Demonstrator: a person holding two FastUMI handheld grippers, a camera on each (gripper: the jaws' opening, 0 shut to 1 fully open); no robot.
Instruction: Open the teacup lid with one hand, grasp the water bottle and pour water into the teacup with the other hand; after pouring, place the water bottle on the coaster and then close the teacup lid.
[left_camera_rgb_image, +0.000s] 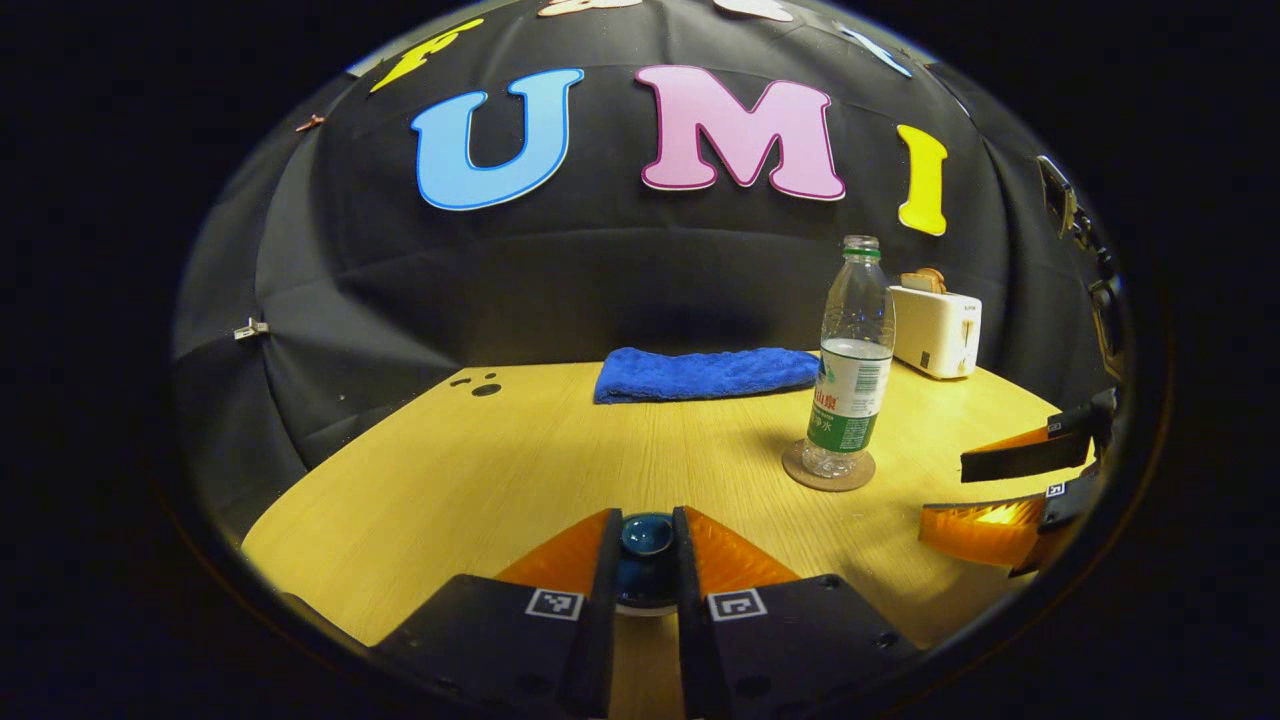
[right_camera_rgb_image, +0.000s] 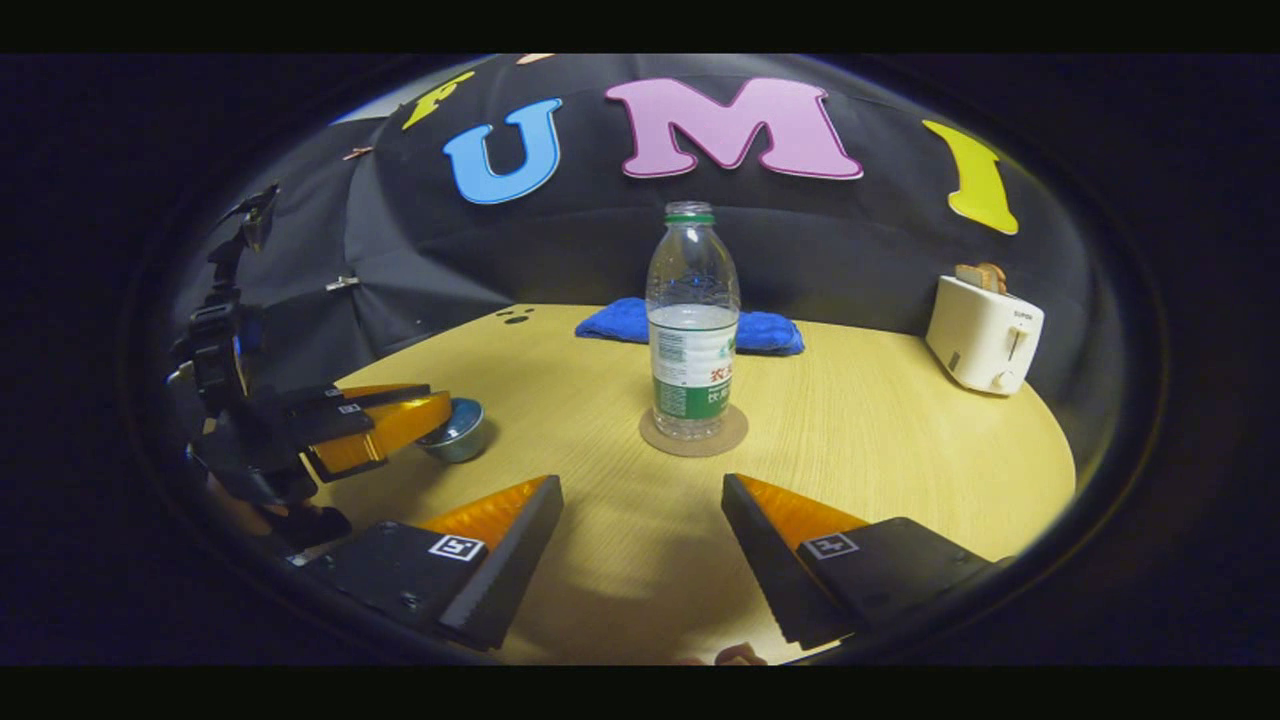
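Note:
A dark blue teacup lid (left_camera_rgb_image: 646, 540) sits pinched between the fingers of my left gripper (left_camera_rgb_image: 645, 515), low over the table. Seen from the right gripper view, that left gripper (right_camera_rgb_image: 430, 412) reaches over a small blue-grey teacup (right_camera_rgb_image: 458, 432) at the left. The clear water bottle (right_camera_rgb_image: 692, 330), uncapped and partly filled, stands upright on the round brown coaster (right_camera_rgb_image: 693, 438). My right gripper (right_camera_rgb_image: 641, 482) is open just in front of the bottle, apart from it. In the left gripper view the bottle (left_camera_rgb_image: 850, 370) stands on its coaster (left_camera_rgb_image: 828, 472), with the open right gripper (left_camera_rgb_image: 945, 495) at the far right.
A folded blue cloth (right_camera_rgb_image: 765, 332) lies at the back of the round wooden table (right_camera_rgb_image: 900, 430). A white toaster (right_camera_rgb_image: 985, 335) with bread in it stands at the back right. Black cloth walls close the table in behind.

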